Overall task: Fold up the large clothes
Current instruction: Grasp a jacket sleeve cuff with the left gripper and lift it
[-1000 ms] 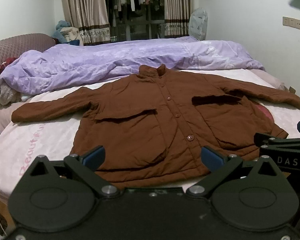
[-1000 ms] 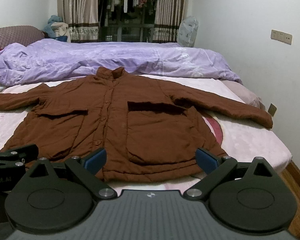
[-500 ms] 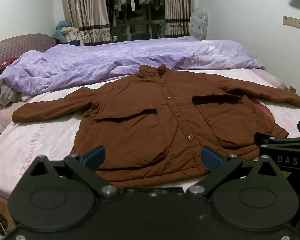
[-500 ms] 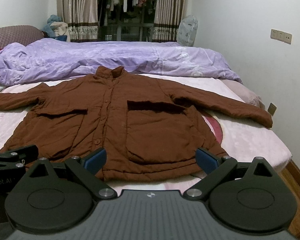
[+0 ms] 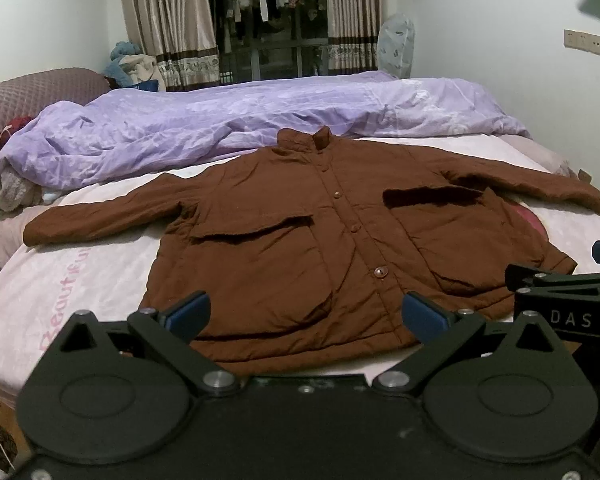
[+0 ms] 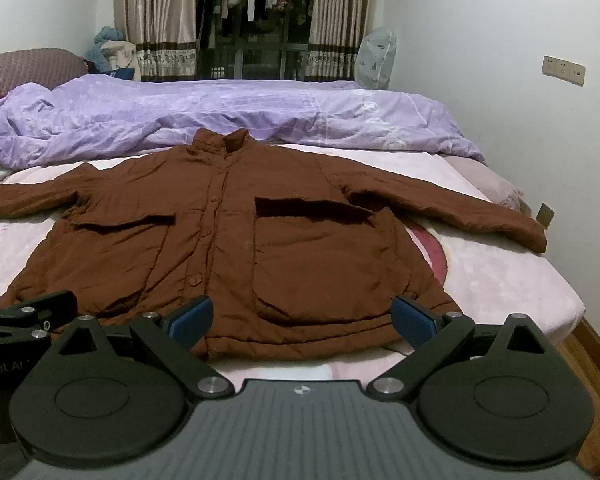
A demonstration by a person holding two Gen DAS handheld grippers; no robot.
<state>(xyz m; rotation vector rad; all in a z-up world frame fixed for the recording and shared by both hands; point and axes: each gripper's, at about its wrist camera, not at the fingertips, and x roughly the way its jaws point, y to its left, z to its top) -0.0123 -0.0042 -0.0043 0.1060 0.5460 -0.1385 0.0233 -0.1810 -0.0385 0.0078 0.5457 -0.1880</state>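
A brown padded jacket (image 5: 320, 248) lies flat, front up and buttoned, on the pink bed sheet (image 5: 80, 264), collar away from me and both sleeves spread out to the sides. It also shows in the right wrist view (image 6: 260, 248). My left gripper (image 5: 306, 316) is open and empty, held just short of the jacket's hem. My right gripper (image 6: 302, 318) is open and empty, also just short of the hem, towards the jacket's right half. The right gripper's body shows at the right edge of the left wrist view (image 5: 564, 300).
A crumpled purple duvet (image 5: 240, 120) lies across the bed behind the collar. A padded headboard (image 5: 28, 96) and a clothes pile stand at the left. A white wall (image 6: 540, 120) runs close along the right. Curtains and hanging clothes (image 6: 256, 20) are at the back.
Both views have shifted only slightly; the jacket has not moved and both grippers stay open.
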